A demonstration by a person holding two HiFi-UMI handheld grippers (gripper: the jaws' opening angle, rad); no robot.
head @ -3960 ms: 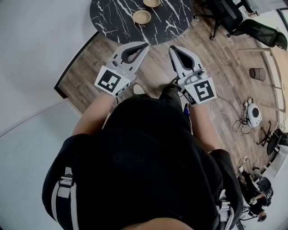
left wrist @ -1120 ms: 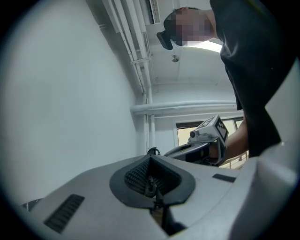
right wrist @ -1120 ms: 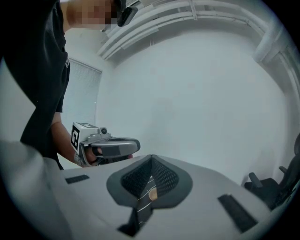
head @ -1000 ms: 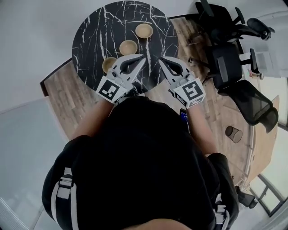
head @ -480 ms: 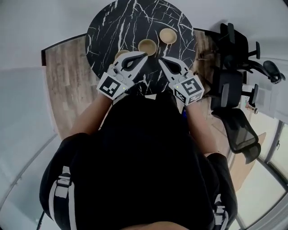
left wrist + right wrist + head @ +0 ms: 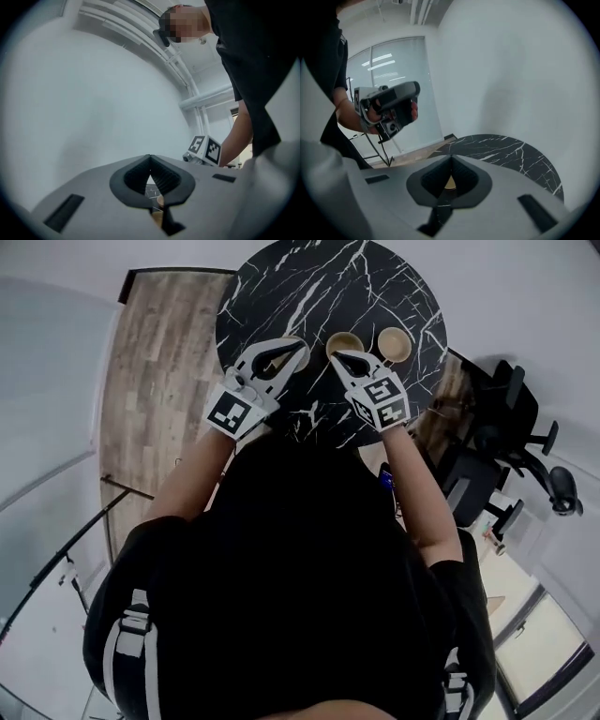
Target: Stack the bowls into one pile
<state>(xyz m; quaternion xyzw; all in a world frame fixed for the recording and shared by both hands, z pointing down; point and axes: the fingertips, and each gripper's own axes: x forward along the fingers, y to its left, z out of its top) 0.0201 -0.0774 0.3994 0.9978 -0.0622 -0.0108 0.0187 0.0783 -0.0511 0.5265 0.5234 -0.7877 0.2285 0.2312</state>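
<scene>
**Head view**
- Item: round black marble table (image 6: 281, 287) in the upper centre, standing on a wood floor (image 6: 155, 362).
- Item: two tan bowls on the table, side by side and apart, not stacked. These are the left-hand bowl (image 6: 344, 341) and the right-hand bowl (image 6: 395, 341).
- Item: my left tongs (image 6: 301, 345), jaws together with nothing in them. They sit over the table's near part, a little left of the left-hand bowl.
- Item: my right tongs (image 6: 336, 356), jaws together and empty. The tips lie at the left-hand bowl's near rim in this view; whether they touch it I cannot tell.
- Item: black office chairs (image 6: 511, 418) to the right of the table.

**Left gripper view**
- Item: the left tongs' jaws meet at the tips and clamp nothing.
- Item: through the loop behind the tips I see a strip of marble and part of a tan bowl (image 6: 160, 200). I cannot tell which bowl it is.
- Item: marker cube (image 6: 205, 150) of my right tongs, at the right, with my forearm (image 6: 236, 136) behind it.
- Item: white wall (image 6: 93, 103) across the rest.

**Right gripper view**
- Item: the right tongs' jaws are closed tip to tip and empty.
- Item: a tan bowl on marble shows through the loop.
- Item: the table top spreads to the right.
- Item: my left hand (image 6: 351, 116) holds the left tongs at the upper left.
</scene>
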